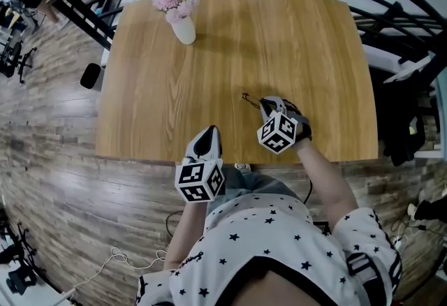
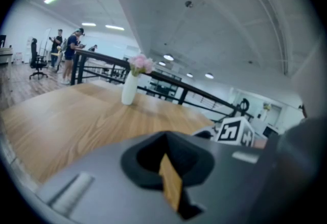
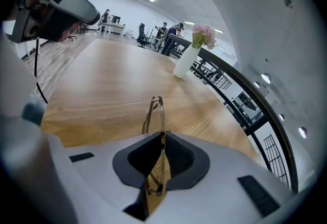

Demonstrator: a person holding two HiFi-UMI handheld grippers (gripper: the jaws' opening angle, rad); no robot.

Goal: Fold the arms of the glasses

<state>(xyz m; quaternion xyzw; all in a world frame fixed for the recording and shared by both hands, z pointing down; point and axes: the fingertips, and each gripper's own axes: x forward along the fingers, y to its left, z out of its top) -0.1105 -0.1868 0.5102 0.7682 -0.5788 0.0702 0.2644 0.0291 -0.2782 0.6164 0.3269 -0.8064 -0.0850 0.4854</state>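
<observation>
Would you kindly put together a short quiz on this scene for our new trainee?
1. True or false: the left gripper has its jaws wide open.
2. Multiple choice: the vase stands on the table at the A) near edge, B) far left part, C) right edge.
3. Fill in: the glasses are clamped in the ____ gripper.
Key: 1 false; 2 B; 3 right gripper.

Nothing legible is showing in any view: no text, label, brand, number or sign. The cube [image 1: 200,181] on the left gripper [image 1: 208,135] and the cube [image 1: 278,133] on the right gripper [image 1: 264,105] are carrying only black-and-white square markers, which are coded patterns and not lettering.
</observation>
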